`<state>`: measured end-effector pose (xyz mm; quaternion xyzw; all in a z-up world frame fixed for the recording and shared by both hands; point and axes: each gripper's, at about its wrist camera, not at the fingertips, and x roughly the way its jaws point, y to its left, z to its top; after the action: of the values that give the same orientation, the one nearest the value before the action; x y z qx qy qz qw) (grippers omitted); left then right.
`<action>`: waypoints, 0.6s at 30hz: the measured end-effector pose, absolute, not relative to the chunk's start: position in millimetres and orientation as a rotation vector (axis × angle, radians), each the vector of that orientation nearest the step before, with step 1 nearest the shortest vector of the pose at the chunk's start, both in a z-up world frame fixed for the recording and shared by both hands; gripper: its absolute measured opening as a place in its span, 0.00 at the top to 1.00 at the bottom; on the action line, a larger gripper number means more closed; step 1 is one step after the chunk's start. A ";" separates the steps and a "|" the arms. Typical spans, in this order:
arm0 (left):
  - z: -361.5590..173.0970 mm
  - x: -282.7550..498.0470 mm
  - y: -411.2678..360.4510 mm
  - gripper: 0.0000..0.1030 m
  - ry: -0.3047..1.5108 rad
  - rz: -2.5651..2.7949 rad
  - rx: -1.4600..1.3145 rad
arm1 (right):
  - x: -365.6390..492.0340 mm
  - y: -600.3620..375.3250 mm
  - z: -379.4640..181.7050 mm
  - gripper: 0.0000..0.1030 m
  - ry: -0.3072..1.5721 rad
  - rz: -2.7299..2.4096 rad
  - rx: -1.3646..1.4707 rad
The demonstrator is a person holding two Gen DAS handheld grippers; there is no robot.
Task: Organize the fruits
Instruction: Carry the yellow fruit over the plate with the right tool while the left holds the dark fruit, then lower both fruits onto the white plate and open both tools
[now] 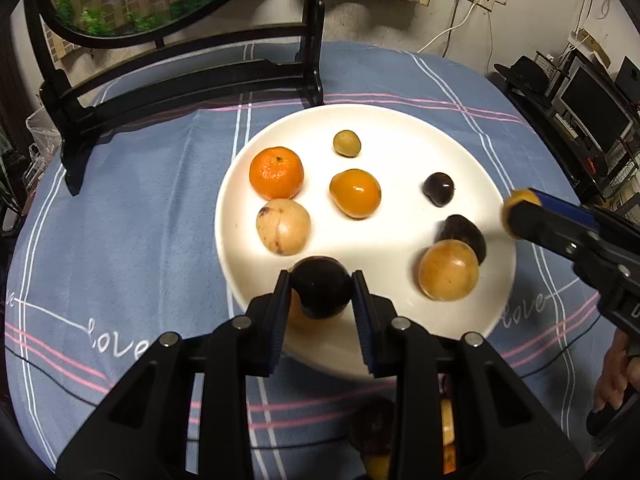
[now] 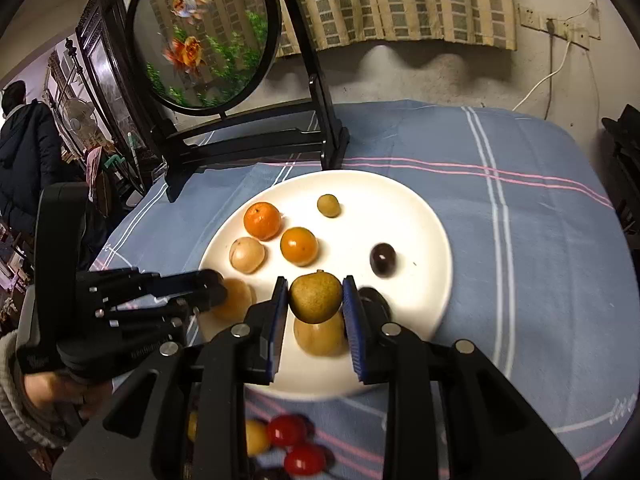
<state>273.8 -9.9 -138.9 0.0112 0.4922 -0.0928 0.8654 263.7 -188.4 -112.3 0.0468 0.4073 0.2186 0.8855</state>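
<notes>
A white plate (image 1: 400, 128) on a blue tablecloth holds several fruits: a tangerine (image 1: 276, 173), an orange fruit (image 1: 355, 193), a tan fruit (image 1: 283, 226), a small green fruit (image 1: 347, 143) and dark fruits (image 1: 439, 189). My left gripper (image 1: 320, 294) is shut on a dark round fruit (image 1: 320, 292) above the plate's near rim. My right gripper (image 2: 315, 298) is shut on a yellow-green fruit (image 2: 316, 296) above the plate (image 2: 420, 216); it shows at the right of the left wrist view (image 1: 520, 216).
A black wooden stand with a round goldfish screen (image 2: 204, 36) stands behind the plate. Loose red fruits (image 2: 296, 444) and other fruits (image 1: 372, 428) lie on the cloth near me. A person (image 2: 24, 152) stands at the far left.
</notes>
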 end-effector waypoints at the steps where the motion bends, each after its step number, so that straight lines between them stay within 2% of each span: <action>1: -140.7 276.5 -10.5 0.69 1.033 -0.195 0.023 | 268.1 -185.6 -114.9 0.73 0.850 0.457 0.097; 4: -144.0 282.9 -12.2 0.68 1.029 -0.196 0.026 | 281.0 -176.9 -122.6 0.73 0.856 0.462 0.082; 5: -144.5 284.7 -12.9 0.64 1.029 -0.193 0.027 | 284.3 -174.2 -125.1 0.73 0.862 0.463 0.078; 6: -145.0 286.4 -13.2 0.54 1.027 -0.183 0.029 | 287.7 -171.8 -128.0 0.72 0.870 0.460 0.076; 7: -144.9 286.9 -12.8 0.49 1.023 -0.179 0.025 | 290.0 -170.3 -130.0 0.72 0.876 0.460 0.082; 10: -143.0 285.7 -10.8 0.46 1.020 -0.178 0.010 | 288.7 -170.4 -128.7 0.69 0.865 0.457 0.088; 11: -142.4 284.2 -9.6 0.44 1.022 -0.175 0.006 | 287.1 -171.3 -127.7 0.58 0.862 0.452 0.086; 12: -141.3 281.3 -7.3 0.41 1.022 -0.171 -0.002 | 284.0 -173.4 -125.5 0.41 0.853 0.439 0.083; 18: -132.7 249.6 12.3 0.36 1.027 -0.149 -0.044 | 247.9 -199.1 -110.4 0.42 0.816 0.420 0.134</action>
<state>249.6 12.3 -132.7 -0.0211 0.4909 -0.0711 0.8681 247.9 -199.1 -110.4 0.0646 0.3935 0.2024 0.8944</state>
